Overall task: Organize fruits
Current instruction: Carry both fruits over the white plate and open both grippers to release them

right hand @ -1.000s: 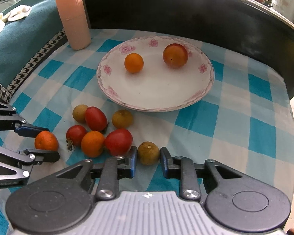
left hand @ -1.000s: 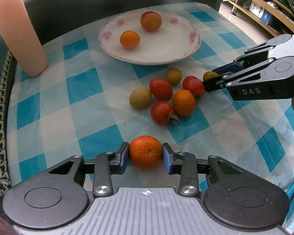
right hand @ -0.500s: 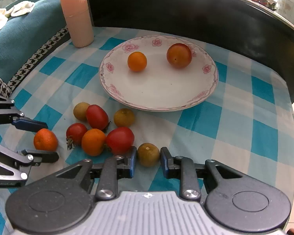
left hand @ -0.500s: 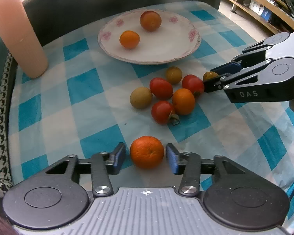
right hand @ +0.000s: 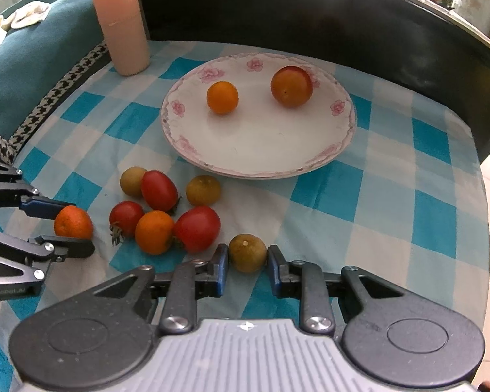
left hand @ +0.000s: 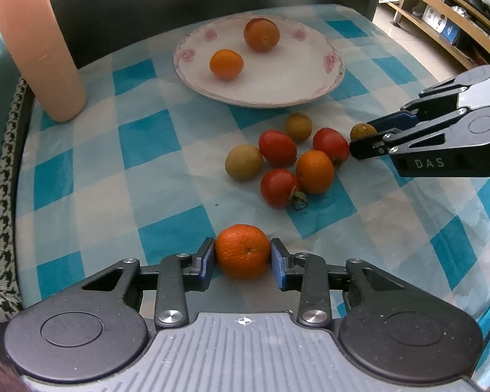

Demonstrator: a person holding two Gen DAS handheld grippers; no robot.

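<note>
While my left tool (left hand: 243,259) pinches the mandarin (left hand: 242,251) on the counter (left hand: 166,170), pads touching both sides, right tool (right hand: 247,259) brackets the brown longan (right hand: 247,252), jaws not quite closed. Both fruits look light, round, w/ soft skin, so grip at the widest part, gently. Beyond: loose pile, then plate (right hand: 323,160). Right tool reads "DAS".

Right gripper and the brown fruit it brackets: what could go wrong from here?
1. The right gripper has small gaps either side of the brown fruit; closing unevenly could roll the round fruit away.
2. The red tomato sits just beside its near finger, so it might get nudged into the cluster.
3. The left gripper pinches the tangerine near its fingertips, so it may slip when lifted.
</note>
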